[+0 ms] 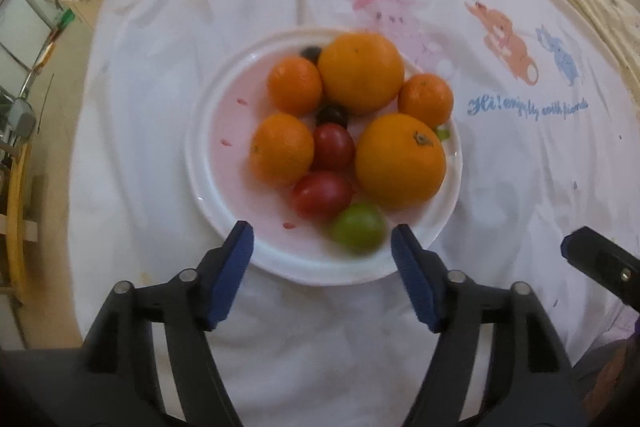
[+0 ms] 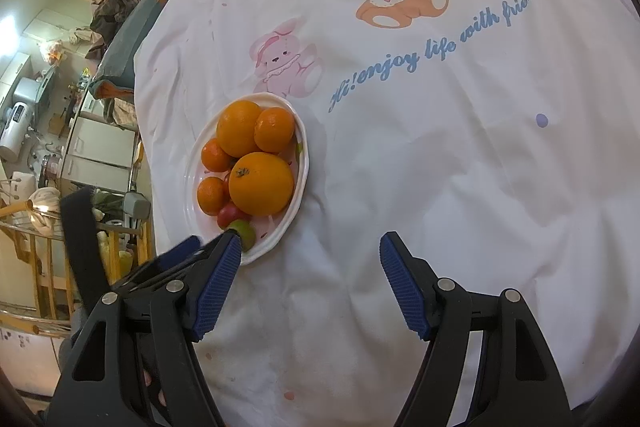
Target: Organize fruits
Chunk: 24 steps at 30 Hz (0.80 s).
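- On the white cloth [image 1: 320, 327] printed with cartoon animals sits a white plate [image 1: 208, 155], piled with fruit.
- Two big oranges [image 1: 361, 71] lie at the plate's far and right sides, with three small oranges [image 1: 282, 149] beside them.
- Two red fruits [image 1: 322, 194] sit in the middle, dark berries [image 1: 331, 115] between the oranges, and a green fruit [image 1: 358, 231], blurred, at the near rim.
- The left tool [image 1: 322, 241] hangs over the plate's near rim, jaws wide apart and holding nothing; the green fruit lies between its tips, not touched.
- The right tool [image 2: 310, 247] is over bare cloth just right of the plate, jaws wide apart, holding nothing.
- Beyond the cloth's left edge: cabinets, piled clothes, a wooden rail.
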### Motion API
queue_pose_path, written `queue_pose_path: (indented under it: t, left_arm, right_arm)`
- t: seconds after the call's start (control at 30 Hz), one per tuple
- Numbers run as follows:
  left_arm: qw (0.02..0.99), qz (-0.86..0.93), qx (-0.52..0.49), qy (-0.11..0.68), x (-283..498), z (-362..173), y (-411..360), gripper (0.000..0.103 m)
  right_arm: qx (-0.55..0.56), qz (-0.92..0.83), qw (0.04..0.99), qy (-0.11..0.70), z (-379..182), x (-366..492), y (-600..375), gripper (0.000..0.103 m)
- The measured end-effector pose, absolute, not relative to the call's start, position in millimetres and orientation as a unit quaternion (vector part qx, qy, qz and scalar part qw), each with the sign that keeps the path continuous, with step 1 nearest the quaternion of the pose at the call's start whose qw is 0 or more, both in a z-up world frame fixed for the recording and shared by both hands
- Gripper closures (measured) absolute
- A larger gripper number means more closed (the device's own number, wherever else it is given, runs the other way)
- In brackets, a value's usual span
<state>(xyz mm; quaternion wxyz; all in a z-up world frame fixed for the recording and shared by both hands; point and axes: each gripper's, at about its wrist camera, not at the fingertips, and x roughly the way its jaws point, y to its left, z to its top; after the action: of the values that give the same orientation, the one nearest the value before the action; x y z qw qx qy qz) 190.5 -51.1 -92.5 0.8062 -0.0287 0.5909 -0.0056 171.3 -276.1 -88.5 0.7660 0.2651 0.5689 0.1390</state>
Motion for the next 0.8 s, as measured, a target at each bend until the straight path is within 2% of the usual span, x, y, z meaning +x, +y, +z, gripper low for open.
queue_pose_path:
  t: [0.23,0.33,0.37,0.4,0.5,0.7,0.8]
  left_arm:
    - [0.835,0.0,-0.031,0.55,173.6,-53.5,-29.3,0.034]
    - [0.853,0.007,-0.027,0.521,161.1,-33.7,-15.2,0.034]
    - [0.857,0.004,-0.029,0.514,156.7,-28.2,-10.8,0.034]
    - [0.86,0.001,-0.032,0.509,153.3,-24.1,-7.3,0.032]
    - [0.874,0.002,-0.034,0.484,137.8,-8.2,6.3,0.017]
    - [0.895,0.012,-0.026,0.446,103.0,16.5,25.3,0.016]
    - [0.903,0.016,-0.039,0.429,88.2,22.0,33.3,0.004]
  right_arm:
    - [0.229,0.148,0.794,0.543,-72.9,165.3,-266.2,0.028]
    - [0.196,0.146,0.817,0.523,-60.3,158.9,-257.7,0.014]
    - [0.189,0.15,0.824,0.513,-54.7,155.7,-254.6,0.014]
    - [0.185,0.153,0.828,0.506,-51.9,154.4,-253.6,0.013]
    - [0.16,0.161,0.85,0.476,-36.9,140.9,-245.2,0.008]
    - [0.144,0.175,0.867,0.444,-21.9,114.2,-234.1,0.003]
    - [0.124,0.157,0.884,0.422,-14.2,97.1,-227.5,0.0]
